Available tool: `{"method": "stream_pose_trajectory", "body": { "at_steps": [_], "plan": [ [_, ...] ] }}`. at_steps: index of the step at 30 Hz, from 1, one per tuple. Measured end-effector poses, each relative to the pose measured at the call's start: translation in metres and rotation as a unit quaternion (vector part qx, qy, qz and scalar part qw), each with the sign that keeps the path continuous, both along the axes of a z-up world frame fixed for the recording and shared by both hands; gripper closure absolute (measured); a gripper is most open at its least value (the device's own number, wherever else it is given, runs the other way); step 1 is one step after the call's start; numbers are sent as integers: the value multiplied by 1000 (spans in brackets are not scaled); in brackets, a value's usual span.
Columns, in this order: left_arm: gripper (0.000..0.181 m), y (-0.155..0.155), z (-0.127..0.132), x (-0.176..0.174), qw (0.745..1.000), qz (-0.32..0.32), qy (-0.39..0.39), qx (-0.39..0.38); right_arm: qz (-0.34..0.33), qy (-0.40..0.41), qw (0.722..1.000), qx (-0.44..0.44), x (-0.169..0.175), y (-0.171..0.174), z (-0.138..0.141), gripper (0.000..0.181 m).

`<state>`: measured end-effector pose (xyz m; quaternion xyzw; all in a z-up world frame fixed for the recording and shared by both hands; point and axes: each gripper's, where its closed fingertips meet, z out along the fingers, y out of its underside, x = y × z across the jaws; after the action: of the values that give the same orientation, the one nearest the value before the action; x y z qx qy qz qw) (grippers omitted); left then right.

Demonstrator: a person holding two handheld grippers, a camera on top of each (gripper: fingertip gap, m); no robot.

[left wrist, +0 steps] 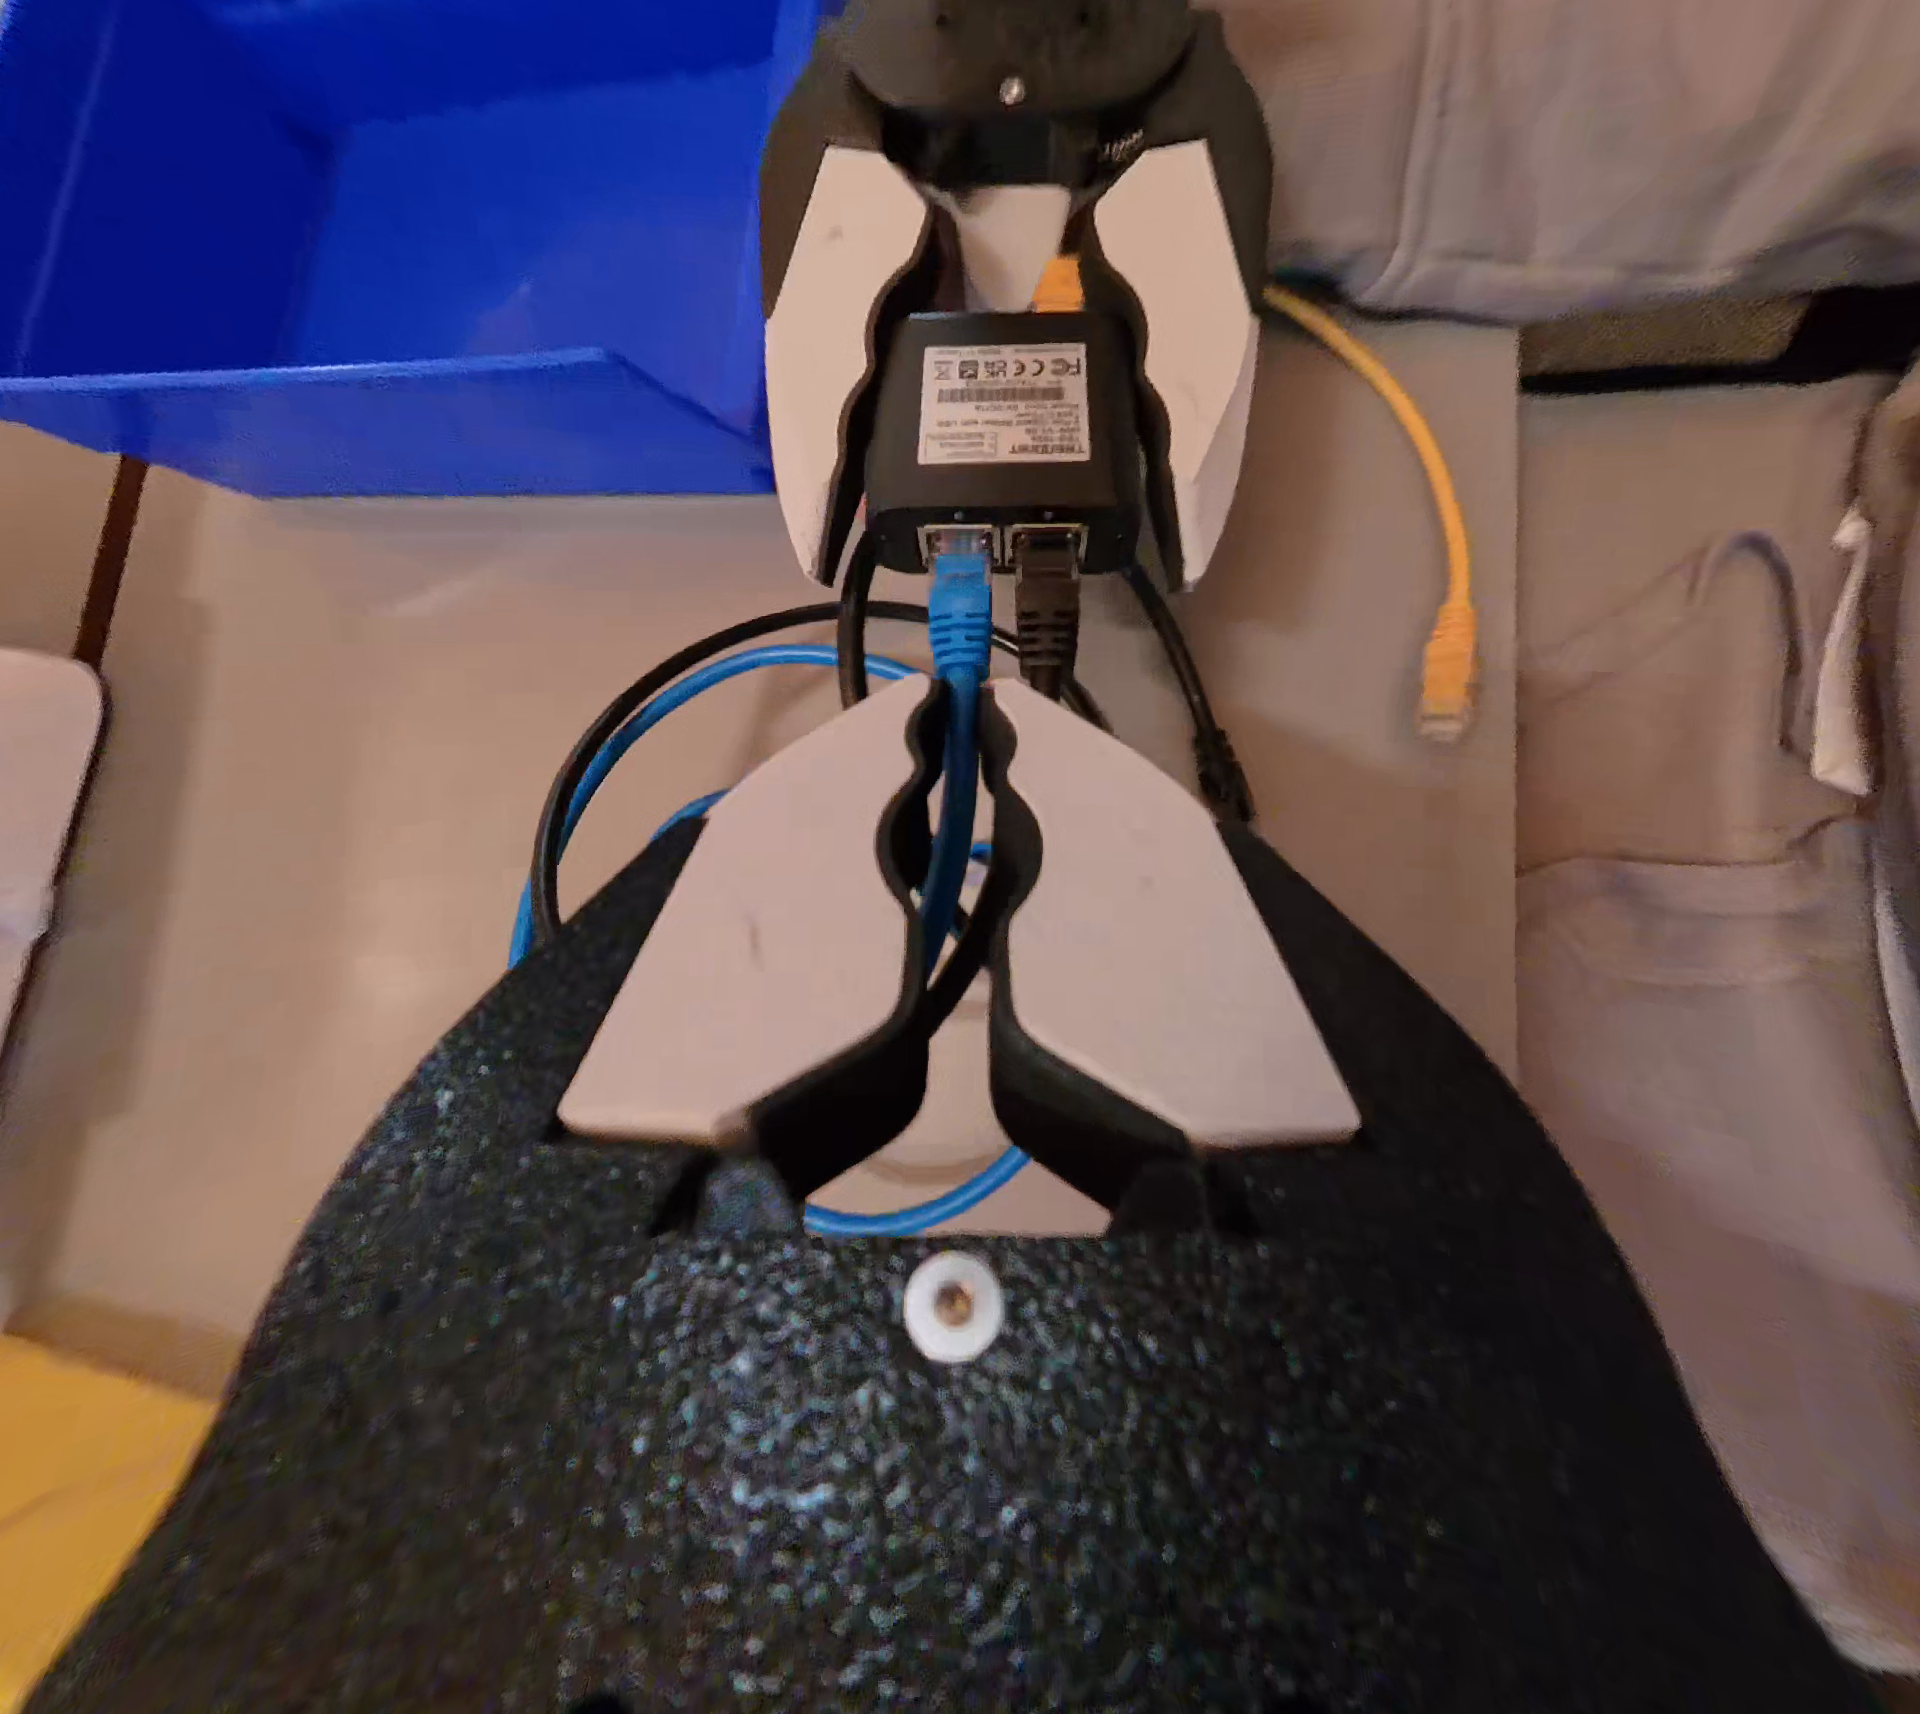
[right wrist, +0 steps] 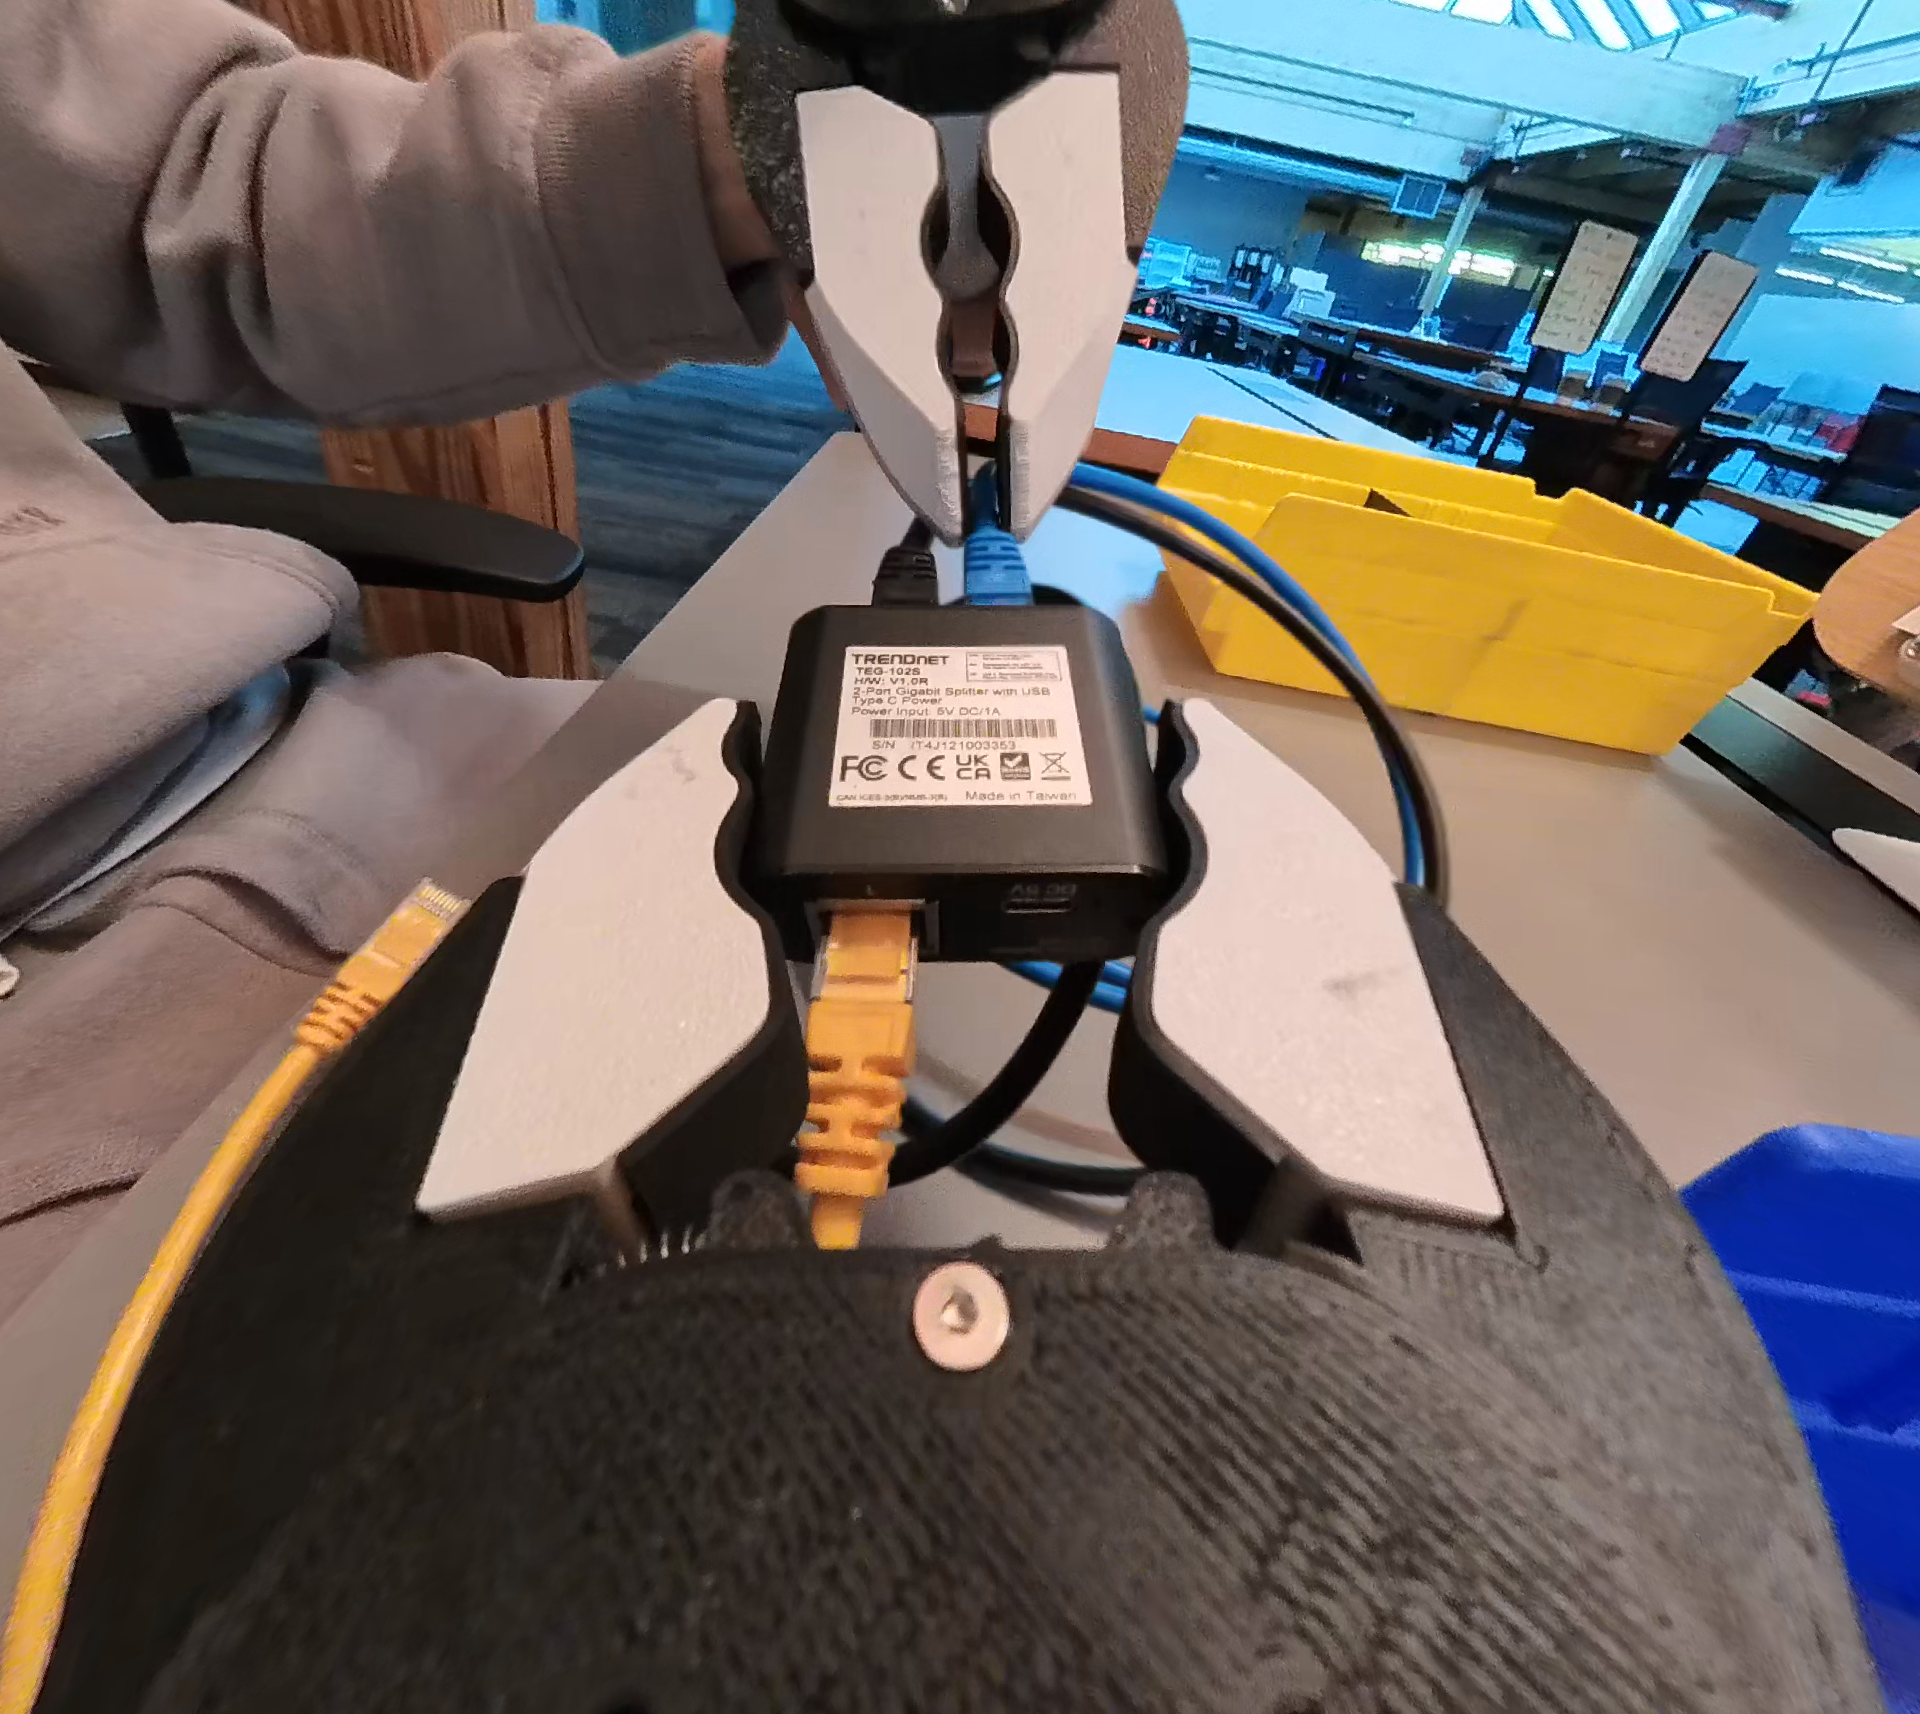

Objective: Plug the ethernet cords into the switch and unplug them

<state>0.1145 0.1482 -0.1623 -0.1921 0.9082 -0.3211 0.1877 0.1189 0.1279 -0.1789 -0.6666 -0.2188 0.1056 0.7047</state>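
Observation:
A black switch [right wrist: 956, 843] with a white label is held above the grey table [right wrist: 1610, 958] between the jaws of my right gripper [right wrist: 956, 729]. A blue cord's plug [left wrist: 958, 599] and a black cord's plug [left wrist: 1044, 615] sit in its two side-by-side ports. A yellow cord's plug [right wrist: 862, 989] sits in the port on the opposite face. That cord's other end [left wrist: 1446, 667] hangs loose. My left gripper [left wrist: 961, 693] is shut on the blue cord just behind its plug. It shows from the front in the right wrist view [right wrist: 987, 521], and the right gripper [left wrist: 1003, 568] shows in the left wrist view.
A blue bin [left wrist: 416, 158] stands beside the right gripper, and a yellow bin [right wrist: 1455, 584] sits farther along the table. The person's grey sleeve [right wrist: 364, 210] and lap lie at the table's edge. Blue and black cord loops [left wrist: 582, 791] lie under the switch. The tips of both grippers are at nearly the same place.

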Motion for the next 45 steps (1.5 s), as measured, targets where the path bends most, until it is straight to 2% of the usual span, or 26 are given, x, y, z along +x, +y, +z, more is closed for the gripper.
{"method": "stream_pose_trajectory", "body": {
  "at_steps": [7, 11, 19, 22, 24, 26, 28, 29, 30, 32, 33, 35, 37, 41, 45],
  "plan": [
    [175, 1, -5, 0, 998, -1, 22, -57, -1, -11, 1000, -13, -2, 3, -4, 109],
    [176, 0, -4, 2, 999, -2, 5, -36, 0, -7, 1000, -10, -1, 2, -3, 108],
    [176, -7, -2, 10, 998, 9, -1, -58, -7, 13, 1000, 19, 5, -4, 5, 109],
    [175, -9, 7, 11, 996, 6, -38, -76, -9, 22, 999, 27, 7, -4, 8, 108],
    [166, -5, 23, 11, 991, 22, -97, -90, -16, 17, 999, 40, 7, -3, 10, 109],
    [157, 18, 60, 12, 969, 81, -201, -121, -44, 13, 997, 60, 14, -3, 18, 109],
    [156, 62, 103, 1, 920, 156, -308, -186, -57, 10, 994, 89, 15, -7, 36, 109],
    [159, 90, 116, -8, 892, 198, -345, -214, -60, 3, 993, 106, 13, -9, 47, 108],
    [163, 118, 118, -17, 872, 237, -363, -229, -63, -9, 991, 120, 10, -11, 59, 108],
    [165, 166, 93, -26, 857, 311, -345, -224, -89, -41, 983, 153, 7, -10, 83, 108],
    [165, 179, 72, -29, 862, 326, -321, -220, -95, -59, 981, 161, 6, -8, 94, 108],
    [163, 190, 30, -31, 876, 337, -263, -224, -130, -99, 970, 182, 13, -5, 120, 108],
    [160, 191, 0, -32, 885, 338, -229, -224, -156, -130, 958, 201, 28, -5, 150, 108],
    [158, 190, -26, -29, 894, 335, -199, -222, -194, -166, 940, 225, 70, -16, 219, 108],
    [157, 187, -37, -21, 904, 321, -182, -215, -249, -236, 918, 197, 117, -34, 260, 108]
  ]
}}
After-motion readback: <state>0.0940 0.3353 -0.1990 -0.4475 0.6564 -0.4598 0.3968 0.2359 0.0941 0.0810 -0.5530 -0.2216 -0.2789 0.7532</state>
